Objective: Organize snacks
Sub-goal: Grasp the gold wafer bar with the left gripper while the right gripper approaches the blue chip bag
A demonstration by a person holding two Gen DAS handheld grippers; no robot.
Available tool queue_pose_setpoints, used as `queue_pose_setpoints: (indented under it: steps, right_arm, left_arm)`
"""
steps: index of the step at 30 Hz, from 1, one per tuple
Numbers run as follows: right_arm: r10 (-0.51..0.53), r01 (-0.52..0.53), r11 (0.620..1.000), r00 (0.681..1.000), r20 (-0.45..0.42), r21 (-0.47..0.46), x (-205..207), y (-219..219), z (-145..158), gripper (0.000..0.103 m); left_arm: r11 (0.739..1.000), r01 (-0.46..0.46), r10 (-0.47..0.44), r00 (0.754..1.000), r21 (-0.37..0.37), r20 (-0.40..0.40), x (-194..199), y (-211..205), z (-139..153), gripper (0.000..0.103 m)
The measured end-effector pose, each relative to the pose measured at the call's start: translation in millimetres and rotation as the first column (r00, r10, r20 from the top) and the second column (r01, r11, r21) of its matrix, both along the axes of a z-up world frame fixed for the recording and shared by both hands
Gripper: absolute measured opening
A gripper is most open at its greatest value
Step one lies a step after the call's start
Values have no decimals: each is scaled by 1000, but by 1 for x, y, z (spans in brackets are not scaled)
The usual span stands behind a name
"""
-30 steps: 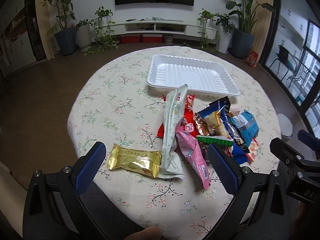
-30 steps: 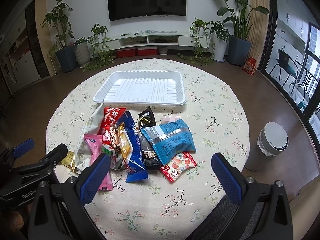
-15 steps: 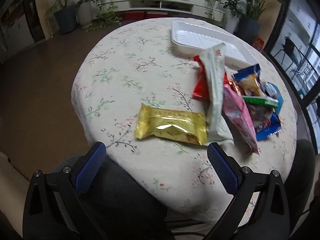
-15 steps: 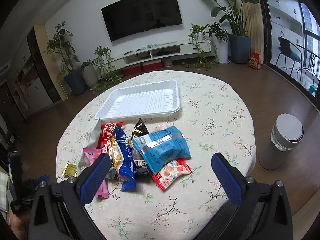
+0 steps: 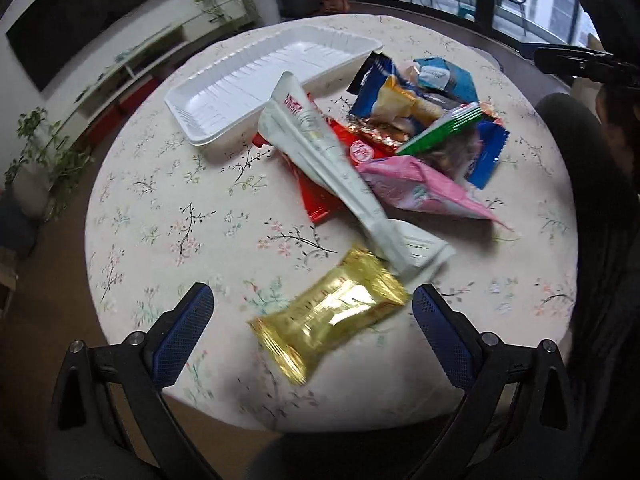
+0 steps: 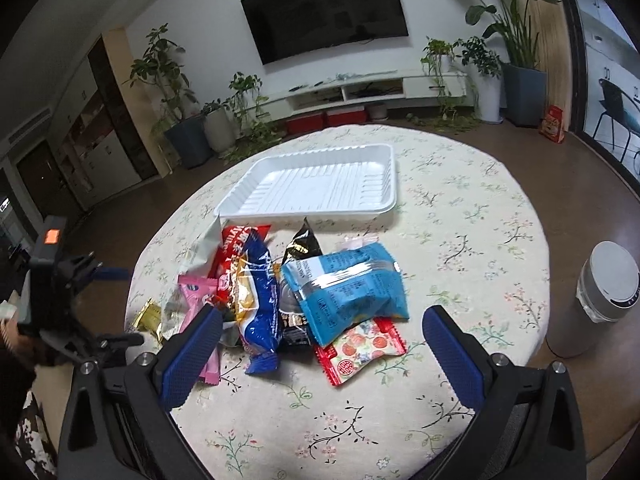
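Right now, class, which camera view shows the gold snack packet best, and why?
The left wrist view: the gold packet lies whole and close, just ahead of the closing left gripper. The right wrist view shows only a small corner at the pile's left edge.

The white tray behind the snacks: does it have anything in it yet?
Empty. The white tray shows only its bare ribbed floor; every snack packet lies outside it on the tablecloth.

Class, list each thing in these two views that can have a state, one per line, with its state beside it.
White ribbed plastic tray: empty, flat on the table.
Gold foil snack packet: sealed, lying apart from the pile, between the left tongs.
Left tongs: closing, pads not touching the packet.
Right tongs: open, holding nothing.
Light blue snack bag: sealed, on top of the pile.
Wall-mounted black television: off.
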State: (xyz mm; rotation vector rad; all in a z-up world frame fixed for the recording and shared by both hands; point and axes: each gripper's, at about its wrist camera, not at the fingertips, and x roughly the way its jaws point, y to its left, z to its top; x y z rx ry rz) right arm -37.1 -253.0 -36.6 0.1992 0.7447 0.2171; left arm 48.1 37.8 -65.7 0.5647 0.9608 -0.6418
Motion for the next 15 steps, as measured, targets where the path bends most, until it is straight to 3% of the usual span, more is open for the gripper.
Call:
queue_pose_setpoints:
  steps: [3,10,15]
  right_arm:
    - [0,1,1000,1000,-20,18,2,-2,-2,103]
    - [-33,35,999,997,-64,17,15,-14,-7,103]
    - [-28,29,999,995,-93,13,22,-11,-12,103]
  left_arm:
    - [999,34,-35,999,-14,-39,19,2,-8,82]
    - [974,225,-224,972,9,-74,25,-2,-25,82]
    - [950,311,-308,947,16,-93,24,-9,-26,79]
